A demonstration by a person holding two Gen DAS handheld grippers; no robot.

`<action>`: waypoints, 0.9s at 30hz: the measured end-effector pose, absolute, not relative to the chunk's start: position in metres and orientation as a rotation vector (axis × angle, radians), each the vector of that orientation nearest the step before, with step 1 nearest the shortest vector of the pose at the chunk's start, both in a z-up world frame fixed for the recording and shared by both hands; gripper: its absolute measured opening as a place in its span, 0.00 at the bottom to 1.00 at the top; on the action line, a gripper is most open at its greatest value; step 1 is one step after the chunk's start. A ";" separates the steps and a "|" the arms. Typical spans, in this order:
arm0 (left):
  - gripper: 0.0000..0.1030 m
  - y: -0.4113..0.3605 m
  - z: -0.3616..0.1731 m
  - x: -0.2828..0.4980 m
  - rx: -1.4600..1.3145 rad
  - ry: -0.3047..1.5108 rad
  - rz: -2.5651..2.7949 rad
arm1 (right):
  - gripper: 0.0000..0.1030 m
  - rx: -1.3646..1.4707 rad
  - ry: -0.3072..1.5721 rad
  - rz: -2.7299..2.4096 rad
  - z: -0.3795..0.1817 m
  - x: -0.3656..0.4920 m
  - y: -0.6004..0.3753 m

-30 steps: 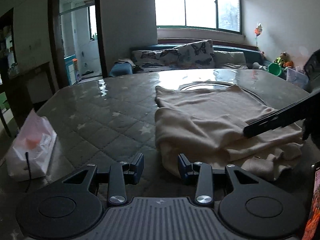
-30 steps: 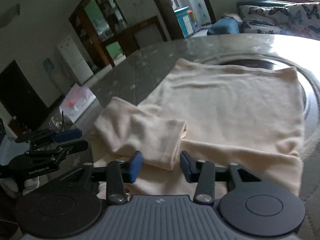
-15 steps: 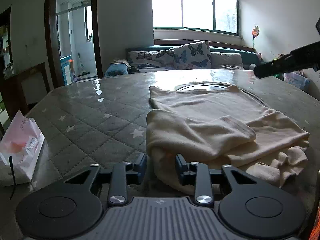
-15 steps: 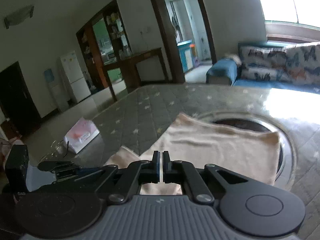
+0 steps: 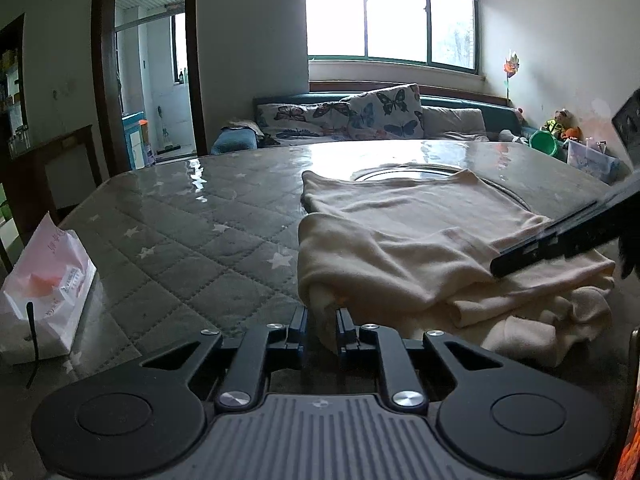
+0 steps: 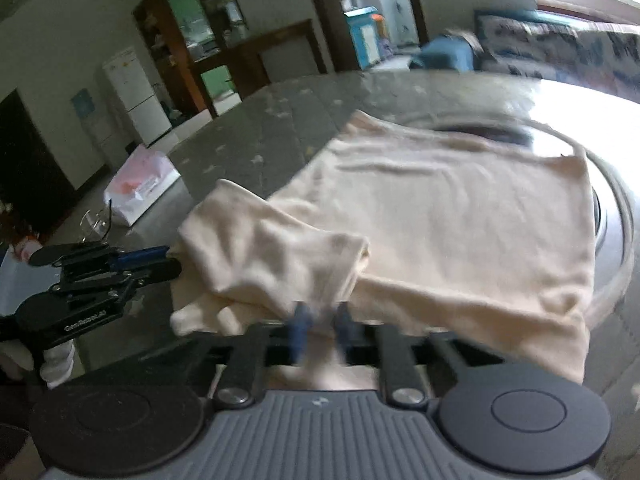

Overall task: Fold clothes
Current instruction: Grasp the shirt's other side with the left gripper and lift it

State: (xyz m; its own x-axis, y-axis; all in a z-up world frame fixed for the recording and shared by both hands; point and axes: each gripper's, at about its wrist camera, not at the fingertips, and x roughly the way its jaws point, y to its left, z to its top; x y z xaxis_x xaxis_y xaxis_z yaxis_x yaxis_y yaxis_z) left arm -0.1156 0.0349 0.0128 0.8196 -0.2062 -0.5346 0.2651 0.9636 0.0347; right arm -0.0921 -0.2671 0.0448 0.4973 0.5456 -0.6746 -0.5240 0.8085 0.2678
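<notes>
- A soft cream knitted garment (image 5: pixel 420 240) lies partly folded on a big round table with a grey quilted star-pattern cover (image 5: pixel 180 240), on the right half in the left wrist view.
- One cream sleeve (image 6: pixel 280 256) is folded across the body of the garment.
- The left black two-finger gripper (image 5: pixel 322 326) sits low at the near edge of the garment. Its two fingers are close together with a fold of cream cloth between them, so it is pinching the garment.
- The right black two-finger gripper (image 6: pixel 322 322) is at the near hem of the garment. This view is blurry. Its blue-tipped fingers stand a little apart with cloth between them, but I cannot tell if they squeeze it.
- In the left wrist view, a finger of the right gripper reaches in from the right and lies over the folded sleeve, hiding a bit of it.
- A white and pink plastic bag (image 5: pixel 44 288) stands near the left edge of the table, well apart from the garment.
- Behind the table is a sofa with butterfly-print cushions (image 5: pixel 384 116) under a bright window (image 5: pixel 388 12).
- A green plastic bucket (image 5: pixel 544 146) sits in the far right corner by some toys.
</notes>
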 end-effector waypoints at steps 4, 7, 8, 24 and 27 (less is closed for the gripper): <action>0.16 0.033 0.010 -0.114 0.114 0.562 -0.253 | 0.02 -0.010 0.675 0.660 0.084 -0.098 -0.266; 0.16 0.033 0.010 -0.113 0.110 0.561 -0.252 | 0.02 -0.030 0.567 0.659 0.115 -0.100 -0.265; 0.17 0.033 0.010 -0.113 0.108 0.561 -0.253 | 0.02 -0.043 0.530 0.657 0.125 -0.101 -0.264; 0.37 -0.005 0.019 -0.120 0.187 0.459 -0.354 | 0.01 -0.181 0.327 0.630 0.189 -0.111 -0.248; 0.37 -0.018 0.020 -0.122 0.239 0.423 -0.365 | 0.01 -0.178 0.328 0.632 0.188 -0.109 -0.247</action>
State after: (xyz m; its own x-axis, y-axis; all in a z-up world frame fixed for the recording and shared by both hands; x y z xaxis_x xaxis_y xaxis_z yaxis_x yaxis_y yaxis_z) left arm -0.1223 -0.0183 0.0198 0.8486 -0.2943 -0.4397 0.3923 0.9076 0.1497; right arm -0.1092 -0.2465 0.1882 0.7578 0.5485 -0.3535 -0.6044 0.7941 -0.0636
